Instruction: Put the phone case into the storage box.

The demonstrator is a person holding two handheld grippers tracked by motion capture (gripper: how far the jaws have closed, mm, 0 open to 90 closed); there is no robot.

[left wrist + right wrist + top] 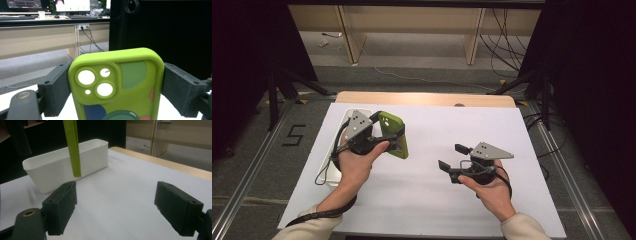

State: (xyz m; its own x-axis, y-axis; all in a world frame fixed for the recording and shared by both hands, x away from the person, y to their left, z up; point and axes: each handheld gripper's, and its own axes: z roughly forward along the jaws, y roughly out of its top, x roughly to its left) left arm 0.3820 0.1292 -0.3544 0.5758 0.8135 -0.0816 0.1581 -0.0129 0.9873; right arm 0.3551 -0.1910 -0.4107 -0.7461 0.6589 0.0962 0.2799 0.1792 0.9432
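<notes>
Green phone case (117, 85) clamped in left claw (393, 136); right claw (451, 156) wide, empty.

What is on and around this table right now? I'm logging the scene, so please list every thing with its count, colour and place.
phone case: one, lime green with darker patches, held clear of the table between the left tongs' pads, near the tub
tub: one, white, long and open-topped, at the table's left side
table cover: one, white, over the wooden table
table: one, light wood, far edge showing
desks: pale wood, beyond the table, cables on the floor beneath
floor marking: one, black figure 5, left of the table
left tongs: black, shut on the phone case
right tongs: black, open, nothing between the pads, over the table's right half
</notes>
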